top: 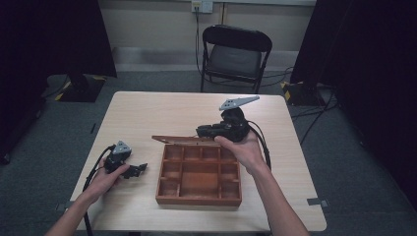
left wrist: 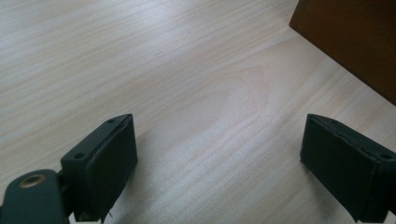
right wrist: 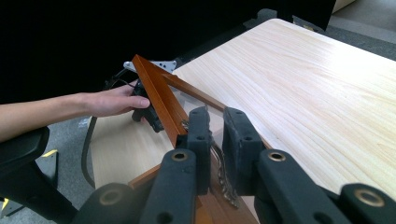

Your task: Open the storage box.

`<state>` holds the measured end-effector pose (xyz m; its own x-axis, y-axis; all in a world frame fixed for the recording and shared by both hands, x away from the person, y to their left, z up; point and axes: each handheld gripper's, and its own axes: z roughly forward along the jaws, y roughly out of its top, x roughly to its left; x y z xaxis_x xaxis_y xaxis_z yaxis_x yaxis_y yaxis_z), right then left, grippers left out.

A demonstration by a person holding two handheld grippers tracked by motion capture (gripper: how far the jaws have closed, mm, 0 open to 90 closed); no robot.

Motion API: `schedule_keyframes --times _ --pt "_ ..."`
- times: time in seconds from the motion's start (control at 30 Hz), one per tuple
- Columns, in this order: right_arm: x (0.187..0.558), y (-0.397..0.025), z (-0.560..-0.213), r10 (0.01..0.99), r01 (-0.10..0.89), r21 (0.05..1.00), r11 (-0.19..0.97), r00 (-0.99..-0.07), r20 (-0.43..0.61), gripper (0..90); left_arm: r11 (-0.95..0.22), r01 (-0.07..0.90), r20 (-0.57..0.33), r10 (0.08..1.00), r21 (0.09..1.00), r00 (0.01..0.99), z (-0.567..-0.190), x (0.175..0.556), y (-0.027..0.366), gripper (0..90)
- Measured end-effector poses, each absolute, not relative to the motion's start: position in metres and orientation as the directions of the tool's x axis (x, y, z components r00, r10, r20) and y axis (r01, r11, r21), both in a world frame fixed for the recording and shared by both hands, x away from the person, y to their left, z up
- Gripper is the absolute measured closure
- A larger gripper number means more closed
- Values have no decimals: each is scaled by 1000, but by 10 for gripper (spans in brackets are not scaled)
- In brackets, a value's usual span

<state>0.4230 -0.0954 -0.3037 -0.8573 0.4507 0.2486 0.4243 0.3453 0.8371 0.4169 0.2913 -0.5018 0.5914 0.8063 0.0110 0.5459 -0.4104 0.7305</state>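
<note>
Now we see the right gripper with fingers narrowed on the raised lid of the wooden box at frame centre; the left gripper rests wide apart over bare surface.

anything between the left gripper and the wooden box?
Nothing: bare tabletop separates the left gripper from the wooden box in the high view. The left gripper view shows plain wood grain from its open jaws to the box's side.
</note>
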Motion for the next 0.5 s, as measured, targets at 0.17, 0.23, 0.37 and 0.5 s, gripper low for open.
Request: schedule_keyframes --times 0.17,0.23,0.37,0.5 --pt "423 -95 -304 450 424 837 345 -857 249 818 -410 546 11 807 730 591 -502 417 291 102" --pt "423 -95 -304 451 424 837 345 -857 249 818 -409 546 11 807 731 590 -502 417 291 102" --pt "423 -95 -304 450 425 837 345 -857 250 818 -407 546 9 807 732 590 -502 417 291 102" --pt "423 -95 -304 449 425 836 346 -858 250 819 -406 547 8 808 732 589 -502 417 291 102"
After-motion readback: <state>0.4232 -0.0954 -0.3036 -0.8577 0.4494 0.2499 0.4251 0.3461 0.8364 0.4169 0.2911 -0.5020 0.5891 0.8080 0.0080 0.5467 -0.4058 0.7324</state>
